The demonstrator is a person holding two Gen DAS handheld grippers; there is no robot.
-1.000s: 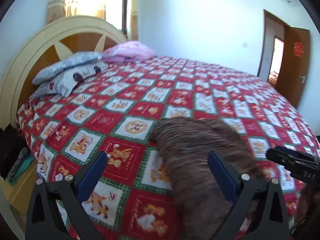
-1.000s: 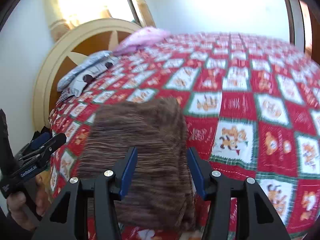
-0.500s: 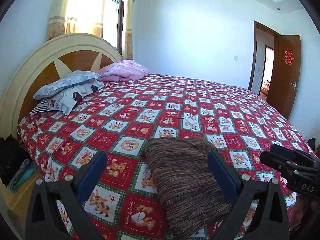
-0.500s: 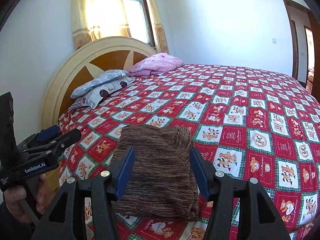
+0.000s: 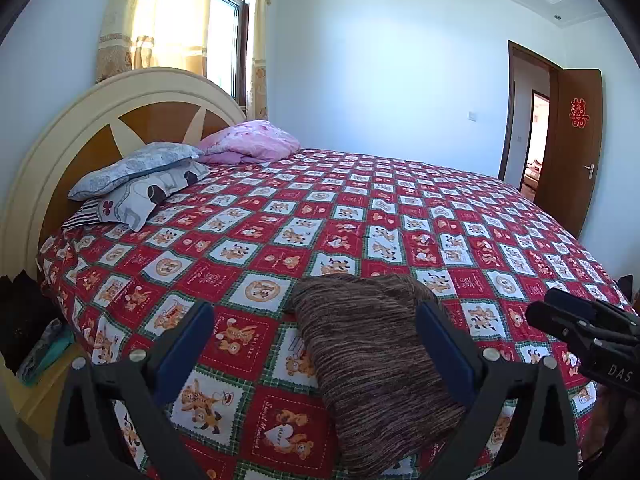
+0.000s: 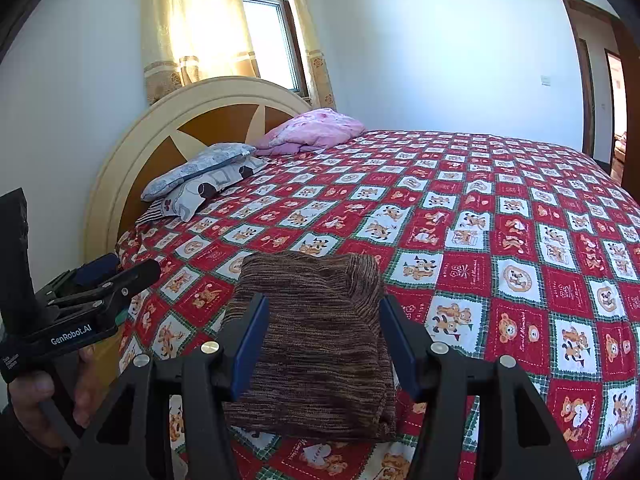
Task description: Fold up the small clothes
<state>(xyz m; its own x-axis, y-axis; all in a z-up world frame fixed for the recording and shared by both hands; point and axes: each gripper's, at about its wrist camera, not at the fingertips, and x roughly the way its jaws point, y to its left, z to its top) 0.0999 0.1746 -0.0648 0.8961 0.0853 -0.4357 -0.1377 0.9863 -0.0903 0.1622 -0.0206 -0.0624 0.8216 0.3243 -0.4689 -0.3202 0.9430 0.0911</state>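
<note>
A brown striped knit garment (image 5: pixel 372 352) lies folded into a thick rectangle on the bed's near edge, also in the right wrist view (image 6: pixel 316 352). My left gripper (image 5: pixel 312 316) hovers above and just short of it, jaws wide open and holding nothing. My right gripper (image 6: pixel 323 308) hangs over the garment's near end, open, its blue pads (image 6: pixel 248 340) clear of the cloth. Each view catches the other gripper at its side: the right one (image 5: pixel 580 328) and the left one (image 6: pixel 100 284), held by a hand (image 6: pixel 36 396).
The bed has a red and white checked bear-print cover (image 5: pixel 360 216). Two grey pillows (image 5: pixel 136 180) and a pink quilt (image 5: pixel 252 140) lie by the round headboard (image 5: pixel 72 128). A yellow bedside stand with cloths (image 5: pixel 40 356) is at the left. An open door (image 5: pixel 576 136) stands far right.
Both grippers rose and drew back from the garment during the first half second, widening the view of the room. Since then nothing has moved.
</note>
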